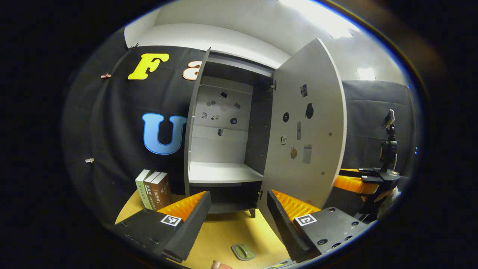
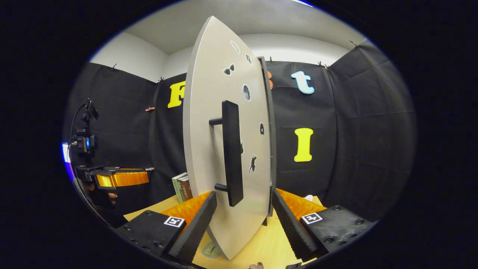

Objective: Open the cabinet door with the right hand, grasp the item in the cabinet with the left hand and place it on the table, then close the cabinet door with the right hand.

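Observation:
The grey cabinet (image 1: pixel 220 172) stands open, and its white shelf is bare. Its door (image 1: pixel 306 123) is swung out to the right. On the yellow table (image 1: pixel 224 231) lies a small olive-green oval item (image 1: pixel 243 251), just below my left gripper (image 1: pixel 238 196), which is open and holds nothing. In the right gripper view the door (image 2: pixel 209 130) stands edge-on with its black bar handle (image 2: pixel 231 149). My right gripper (image 2: pixel 243 198) is open, a finger on each side of the handle's lower end, not pressing on it. The item (image 2: pixel 210 249) peeks out under the door.
Three books (image 1: pixel 154 188) stand upright left of the cabinet, against the black cloth wall. The right gripper (image 1: pixel 353 183) shows past the door's far edge in the left gripper view. The left gripper (image 2: pixel 119 178) shows at the left in the right gripper view.

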Demonstrator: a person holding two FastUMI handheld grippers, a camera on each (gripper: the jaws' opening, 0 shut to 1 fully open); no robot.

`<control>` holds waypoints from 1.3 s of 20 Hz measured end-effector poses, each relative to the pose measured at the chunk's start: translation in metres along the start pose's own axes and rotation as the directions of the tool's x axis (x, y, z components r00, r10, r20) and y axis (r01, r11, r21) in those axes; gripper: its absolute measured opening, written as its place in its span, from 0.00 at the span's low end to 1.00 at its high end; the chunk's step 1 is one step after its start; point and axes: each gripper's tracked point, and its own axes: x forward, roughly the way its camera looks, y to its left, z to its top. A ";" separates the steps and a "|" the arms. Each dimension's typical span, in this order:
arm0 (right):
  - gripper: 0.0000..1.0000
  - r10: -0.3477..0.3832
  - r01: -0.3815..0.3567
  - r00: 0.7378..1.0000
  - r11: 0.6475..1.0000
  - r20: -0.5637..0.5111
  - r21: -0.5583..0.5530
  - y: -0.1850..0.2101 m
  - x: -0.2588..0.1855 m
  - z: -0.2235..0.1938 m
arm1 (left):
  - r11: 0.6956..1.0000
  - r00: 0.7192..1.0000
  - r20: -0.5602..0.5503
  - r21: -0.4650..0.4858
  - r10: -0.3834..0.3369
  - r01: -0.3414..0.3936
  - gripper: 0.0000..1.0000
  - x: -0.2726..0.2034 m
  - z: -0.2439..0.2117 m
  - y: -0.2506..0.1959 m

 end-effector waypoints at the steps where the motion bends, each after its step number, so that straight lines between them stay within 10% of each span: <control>1: 0.97 0.005 -0.005 1.000 1.000 0.001 0.002 0.012 0.010 -0.003 | 1.000 1.000 -0.008 0.010 -0.003 0.003 0.95 -0.002 -0.001 0.009; 8: 1.00 0.073 -0.073 0.997 0.997 0.009 -0.005 0.092 0.052 -0.003 | 1.000 1.000 -0.009 0.021 -0.010 0.010 0.94 -0.012 0.002 0.047; 18: 0.98 -0.163 0.167 0.985 0.985 0.059 -0.051 0.018 0.022 0.005 | 0.997 0.999 0.040 0.083 0.007 -0.010 0.95 0.006 0.009 0.020; 26: 0.98 -0.243 0.245 0.968 0.970 0.063 -0.015 -0.007 0.012 0.008 | 0.972 0.981 0.098 0.146 0.170 -0.183 0.95 0.014 0.016 0.021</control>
